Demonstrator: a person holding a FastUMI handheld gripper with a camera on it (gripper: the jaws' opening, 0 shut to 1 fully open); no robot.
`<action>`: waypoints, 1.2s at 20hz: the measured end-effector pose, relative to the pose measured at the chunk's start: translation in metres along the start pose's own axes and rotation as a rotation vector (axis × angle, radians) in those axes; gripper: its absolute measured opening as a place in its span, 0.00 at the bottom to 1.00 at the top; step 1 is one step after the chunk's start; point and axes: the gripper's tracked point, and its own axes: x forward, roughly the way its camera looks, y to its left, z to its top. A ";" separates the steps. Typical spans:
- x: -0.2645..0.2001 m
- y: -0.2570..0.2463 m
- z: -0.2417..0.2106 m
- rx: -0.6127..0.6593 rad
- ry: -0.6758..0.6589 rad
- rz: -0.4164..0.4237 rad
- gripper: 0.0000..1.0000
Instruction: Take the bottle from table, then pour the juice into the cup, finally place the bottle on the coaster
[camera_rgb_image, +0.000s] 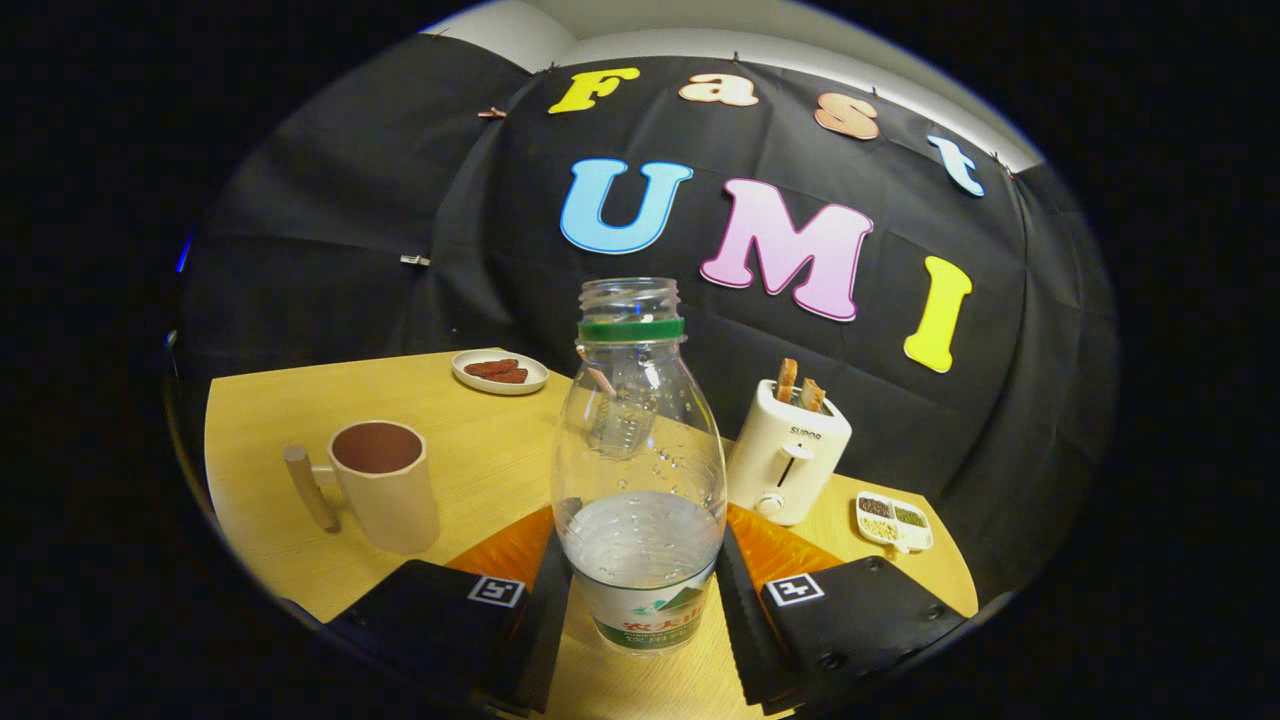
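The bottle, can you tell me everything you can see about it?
The bottle is clear plastic, round-shouldered, with a green ring under its open, capless neck. Clear liquid fills only its lower part, and droplets cling inside above. A label with green print wraps its base. It stands upright between the fingers of the tongs, which close against its lower sides, and appears to rest over the orange coaster on the wooden table, with the cup off to one side.

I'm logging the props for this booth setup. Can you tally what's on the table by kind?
Bottle, uncapped, gripped between the tongs: 1
Cup: 1
Toaster: 1
Dishes: 2 (round plate, divided dish)
Orange coaster: 1
Total: 6
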 end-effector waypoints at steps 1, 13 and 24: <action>0.002 0.006 0.003 -0.023 0.002 0.014 0.72; 0.038 0.035 0.007 -0.377 0.007 0.115 0.72; 0.051 0.069 0.004 -0.677 -0.032 0.196 0.72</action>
